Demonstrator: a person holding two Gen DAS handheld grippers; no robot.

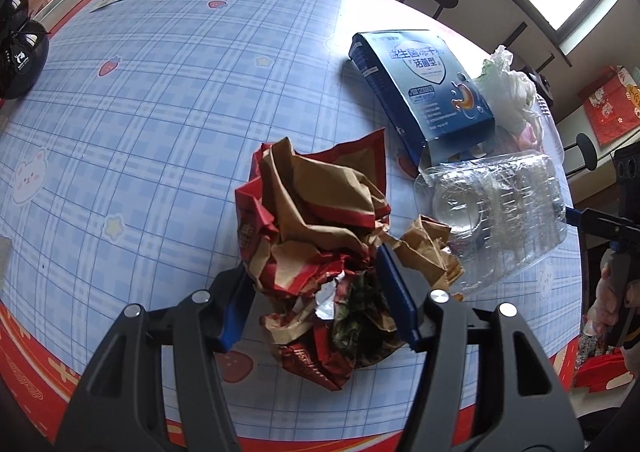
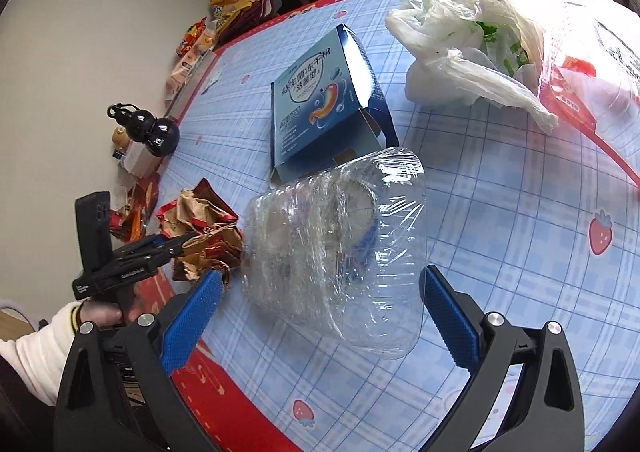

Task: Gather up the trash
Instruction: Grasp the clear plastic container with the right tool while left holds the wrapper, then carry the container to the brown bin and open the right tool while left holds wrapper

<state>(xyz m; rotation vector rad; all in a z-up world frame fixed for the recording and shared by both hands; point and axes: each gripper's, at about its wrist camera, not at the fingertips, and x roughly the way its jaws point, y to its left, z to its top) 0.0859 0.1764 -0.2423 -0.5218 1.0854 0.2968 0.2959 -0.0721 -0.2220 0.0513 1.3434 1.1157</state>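
Note:
A crumpled red-and-brown paper bag sits between the blue pads of my left gripper, which is shut on it; both pads press into the paper. In the right wrist view the same gripper bites the paper bag at the table's near left. A clear plastic container lies on its side between the fingers of my right gripper. Those jaws stand wide and open, with the pads just off its walls. The container lies right of the paper, with the right gripper at its far side.
A blue carton lies behind the container. A white plastic bag and a clear red-trimmed bag sit at the back right. A black gourd-shaped thing stands at the left edge of the checked tablecloth. Snack packs pile beyond it.

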